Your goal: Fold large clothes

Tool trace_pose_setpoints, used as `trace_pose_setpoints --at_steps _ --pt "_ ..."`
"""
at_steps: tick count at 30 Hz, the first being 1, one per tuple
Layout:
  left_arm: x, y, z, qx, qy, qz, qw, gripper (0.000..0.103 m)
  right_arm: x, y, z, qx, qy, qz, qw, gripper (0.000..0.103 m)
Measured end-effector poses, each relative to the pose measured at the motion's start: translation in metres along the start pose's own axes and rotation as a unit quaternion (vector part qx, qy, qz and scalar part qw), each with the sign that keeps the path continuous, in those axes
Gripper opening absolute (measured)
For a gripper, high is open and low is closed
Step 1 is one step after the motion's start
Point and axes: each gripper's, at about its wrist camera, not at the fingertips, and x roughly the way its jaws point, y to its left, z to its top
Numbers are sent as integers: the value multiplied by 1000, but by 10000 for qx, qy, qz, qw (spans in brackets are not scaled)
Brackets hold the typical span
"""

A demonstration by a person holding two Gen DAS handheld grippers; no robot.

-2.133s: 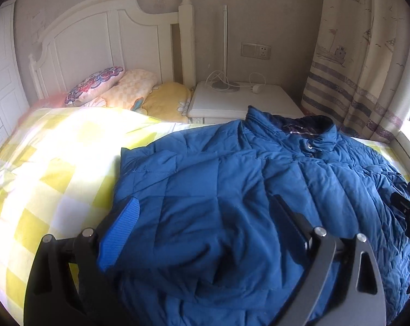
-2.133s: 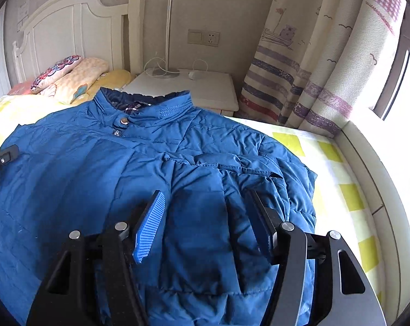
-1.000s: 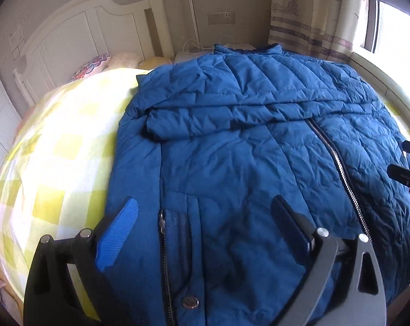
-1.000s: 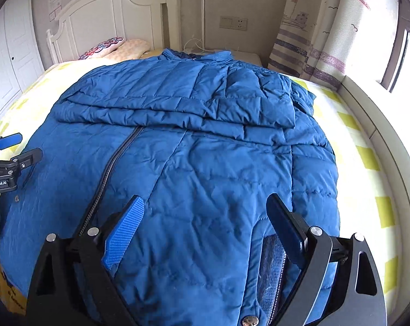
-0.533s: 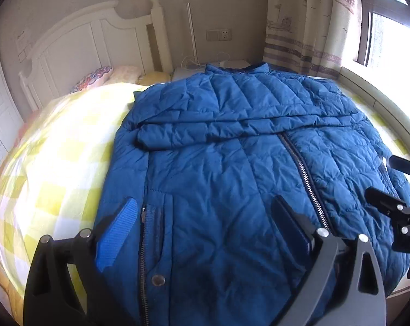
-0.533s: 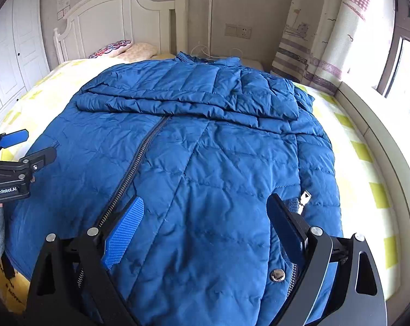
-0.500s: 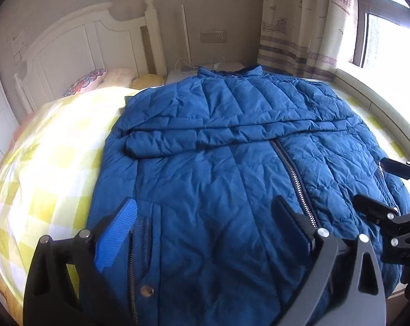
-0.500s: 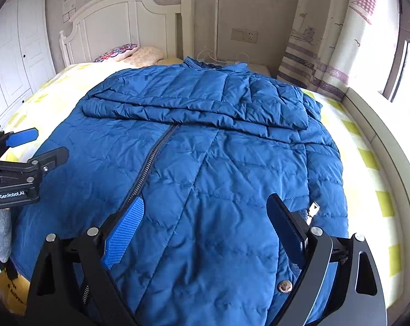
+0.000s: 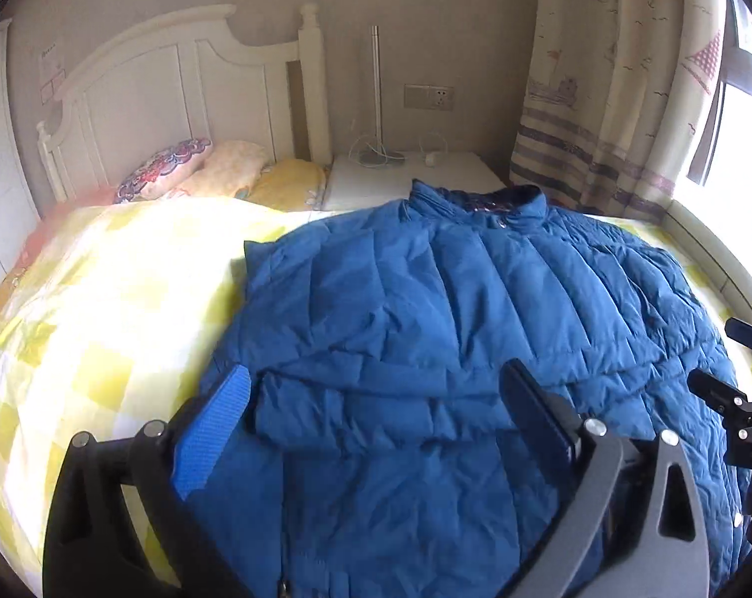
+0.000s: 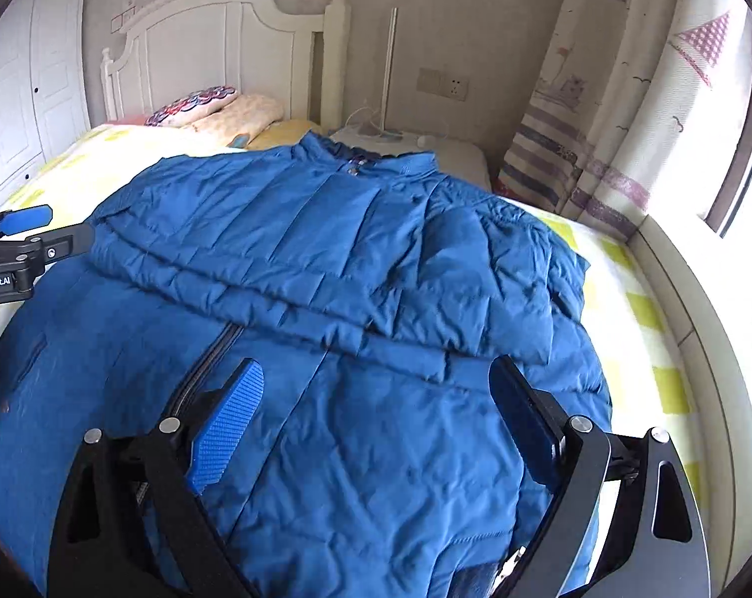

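- Where the bed with the yellow-and-white checked quilt (image 9: 101, 299) fills most of both views, it serves as your landmark: everything else sits on it or beside it.
- On that bed lies the large blue quilted puffer jacket (image 9: 450, 309), front side up, collar toward the white panelled wooden headboard (image 9: 176, 84) and hem toward you; both sleeves are folded across the chest, forming a horizontal band over the zip (image 10: 211, 349).
- The jacket covers the window-side half of the bed, leaving the quilt bare on the far side, toward the white wardrobe doors (image 10: 32, 79).
- Beside the bed's head, a white bedside table (image 9: 415, 174) holds a thin upright lamp stem (image 9: 375, 84) and a coiled white cable.
- A striped, sailboat-printed cream curtain (image 10: 620, 114) hangs just past the table, along the bed's window side.
- At the head of the bed, against the headboard, lie a flowered pillow (image 9: 164, 169), a pale peach one and a yellow one.
- Your left gripper (image 9: 376, 398) hangs over the jacket's lower half, jaws spread wide, nothing between the pads.
- Your right gripper (image 10: 376, 398) hangs over the same lower half, nearer the window side, jaws likewise wide and empty.
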Motion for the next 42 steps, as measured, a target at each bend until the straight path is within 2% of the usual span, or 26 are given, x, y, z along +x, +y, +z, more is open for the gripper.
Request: trace_pose_setpoints --at_steps 2,4,5,6,8,10,13,15,17,19,21,22,23,28,32,38,42 --pt "41 9 25 -145 275 283 9991 99 36 -18 23 89 230 -292 9993 88" --pt "79 12 32 -20 526 455 9976 99 70 -30 29 -7 571 -400 9976 86" --pt "99 13 29 63 725 576 9957 101 86 -37 25 37 835 -294 9961 88" --pt "114 16 22 142 910 540 9943 101 90 -43 19 155 811 -84 9965 89" --pt "114 15 17 306 759 504 9954 101 88 -48 18 164 834 101 9963 90" --pt "103 15 27 446 735 412 9954 99 83 -49 27 -40 866 143 9961 89" --pt "81 16 61 374 59 543 9978 100 83 -64 62 104 437 47 9990 89" --pt "90 13 87 356 -108 535 9979 100 98 -73 88 285 324 79 9990 89" --pt "123 10 103 300 178 493 9982 100 127 -75 108 339 524 175 9979 89" --pt "158 10 105 320 469 605 9966 100 163 -77 117 320 916 180 9951 89" --pt "187 11 99 408 767 687 9938 100 193 -79 113 219 1430 -40 9895 89" --pt "196 14 95 356 926 615 9932 100 204 -86 108 394 1630 65 9858 89" --pt "200 16 93 309 988 587 9929 100 208 -92 105 573 1641 132 9847 89" --pt "200 15 87 352 892 664 9932 100 202 -91 95 728 1369 -144 9878 89" --pt "201 10 85 419 872 788 9922 101 203 -102 92 1110 1340 -279 9843 86" --pt "202 10 84 375 927 754 9921 101 204 -106 91 1279 1318 -178 9828 85" --pt "203 12 86 374 911 747 9923 101 197 -113 88 1522 1148 -211 9814 78"
